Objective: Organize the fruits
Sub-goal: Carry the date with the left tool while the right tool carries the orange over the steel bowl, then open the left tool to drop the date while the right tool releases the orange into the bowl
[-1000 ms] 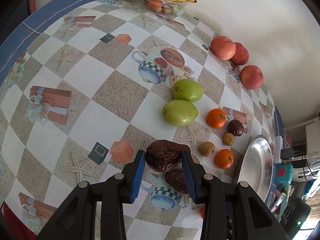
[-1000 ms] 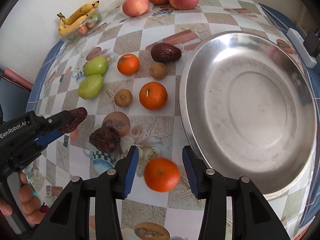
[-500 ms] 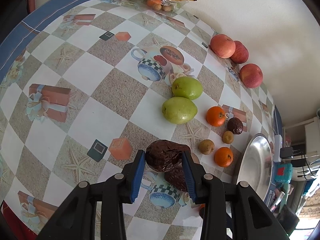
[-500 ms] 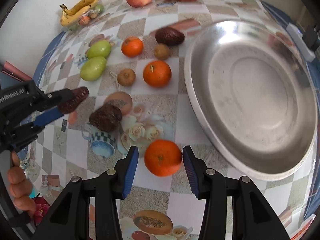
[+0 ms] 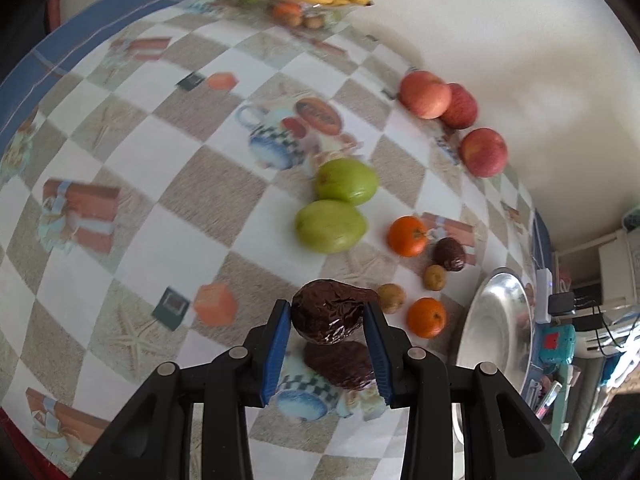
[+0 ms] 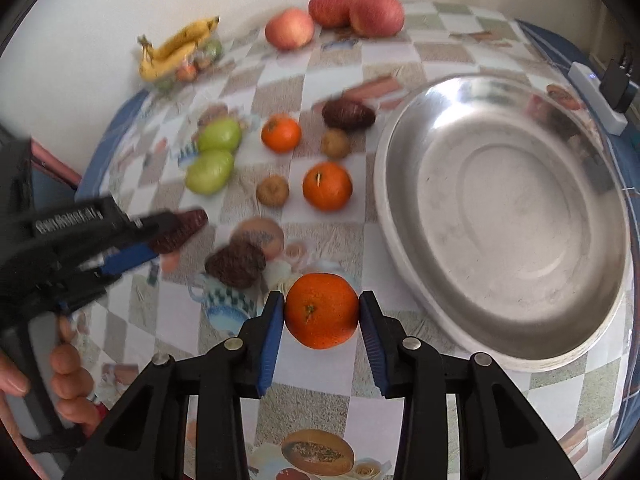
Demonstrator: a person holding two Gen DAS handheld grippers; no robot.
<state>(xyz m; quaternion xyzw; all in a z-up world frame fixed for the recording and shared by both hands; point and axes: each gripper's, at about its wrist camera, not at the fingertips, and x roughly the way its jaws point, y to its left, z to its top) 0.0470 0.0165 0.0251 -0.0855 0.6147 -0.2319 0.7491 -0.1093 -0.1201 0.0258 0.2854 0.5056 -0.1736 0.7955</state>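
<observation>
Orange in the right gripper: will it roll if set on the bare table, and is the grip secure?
The orange looks round and smooth, so it probably rolls if released on the flat table. The right gripper pads touch only its sides, so it may slip.

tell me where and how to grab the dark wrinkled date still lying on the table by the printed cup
Grip the dark wrinkled date lying on the table across its narrow middle, coming down from above. It is a squat oval lying flat on the checked tablecloth, so its long sides are the ones to pinch. Close gently, as the skin looks soft. Neighbouring fruit sits well clear, leaving room for the tongs on both sides.
</observation>
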